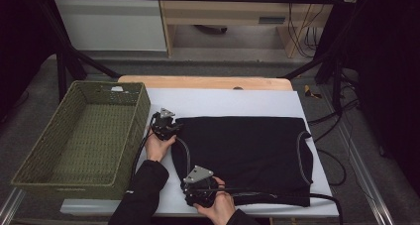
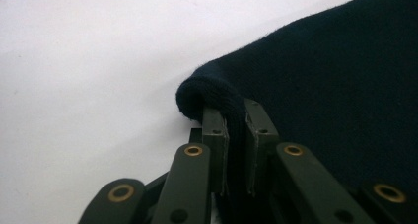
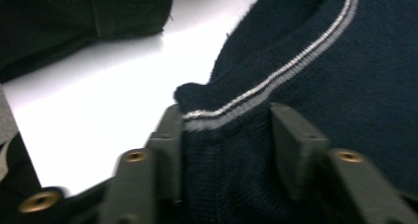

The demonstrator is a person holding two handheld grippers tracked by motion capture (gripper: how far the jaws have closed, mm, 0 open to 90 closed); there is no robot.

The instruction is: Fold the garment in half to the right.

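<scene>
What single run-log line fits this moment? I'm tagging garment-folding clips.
left gripper: shut on dark sweater corner | right gripper: jaws around striped hem, not clamped | green basket: left of sweater

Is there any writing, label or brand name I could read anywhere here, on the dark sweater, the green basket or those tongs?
None can be read.
Sweater: pale stripes, no lettering.
Basket: a small white tag on the far rim and a faint mark on the near wall, both too small to read.
Tongs: brass rivets, no markings.
</scene>
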